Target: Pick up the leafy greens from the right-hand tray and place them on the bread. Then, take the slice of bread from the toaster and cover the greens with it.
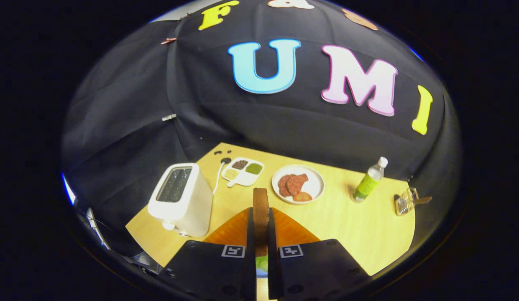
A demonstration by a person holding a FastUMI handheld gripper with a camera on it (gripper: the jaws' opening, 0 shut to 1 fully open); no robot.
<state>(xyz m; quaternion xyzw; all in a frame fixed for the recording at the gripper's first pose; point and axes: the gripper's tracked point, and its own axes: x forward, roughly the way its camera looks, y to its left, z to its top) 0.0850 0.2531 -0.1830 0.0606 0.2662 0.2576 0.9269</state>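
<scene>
My gripper (261,234) is clamped on the slice of bread (260,209), which stands on edge between both fingers and pokes out toward twelve o'clock. Under the fingers lies an orange tray (292,232), with a bit of leafy greens (262,263) showing in the gap. The white toaster (180,198) sits at ten o'clock, a plate (315,184) at one o'clock.
</scene>
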